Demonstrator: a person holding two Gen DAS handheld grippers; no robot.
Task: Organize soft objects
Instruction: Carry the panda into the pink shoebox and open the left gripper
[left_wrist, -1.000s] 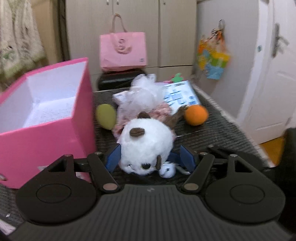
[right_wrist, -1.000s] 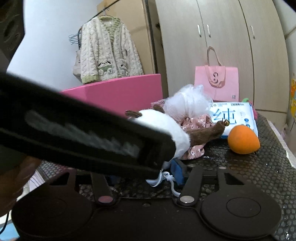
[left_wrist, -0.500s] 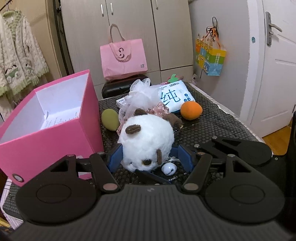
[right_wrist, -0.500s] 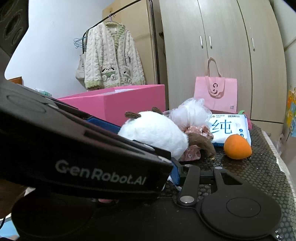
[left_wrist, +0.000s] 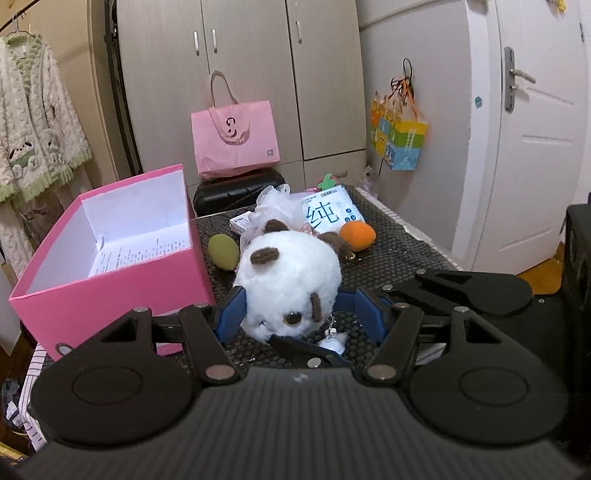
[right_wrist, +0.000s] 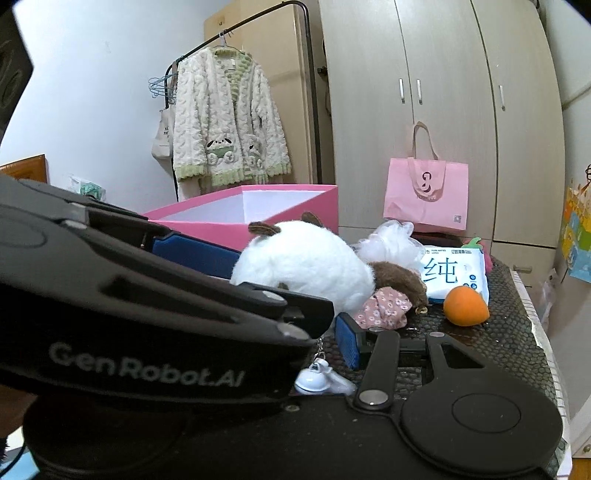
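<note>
A white plush toy (left_wrist: 291, 280) with brown ears has its head between the blue pads of my left gripper (left_wrist: 299, 308), which is shut on it. Its head is off the black mat, while its brown feet and floral dress (right_wrist: 384, 310) trail behind. A white charm (right_wrist: 314, 378) dangles under the head. My right gripper (right_wrist: 306, 347) comes in low from the right, with one finger (left_wrist: 306, 350) beneath the plush's chin. Only its right pad (right_wrist: 347, 343) shows in its own view, because the left gripper hides the other. The open pink box (left_wrist: 110, 280) stands just to the left.
On the mat (left_wrist: 399, 254) behind the plush lie a green egg-shaped sponge (left_wrist: 223, 253), an orange one (left_wrist: 356, 236), a tissue pack (left_wrist: 328, 214) and a white mesh puff (left_wrist: 277, 201). A pink tote (left_wrist: 234, 142) sits on a black case by the wardrobe. A white door (left_wrist: 535, 147) is at the right.
Both grippers have risen and drawn back, bringing the plush's head up off the mat. The left gripper's grip looks the same, and the sponges and pack have stayed put.
</note>
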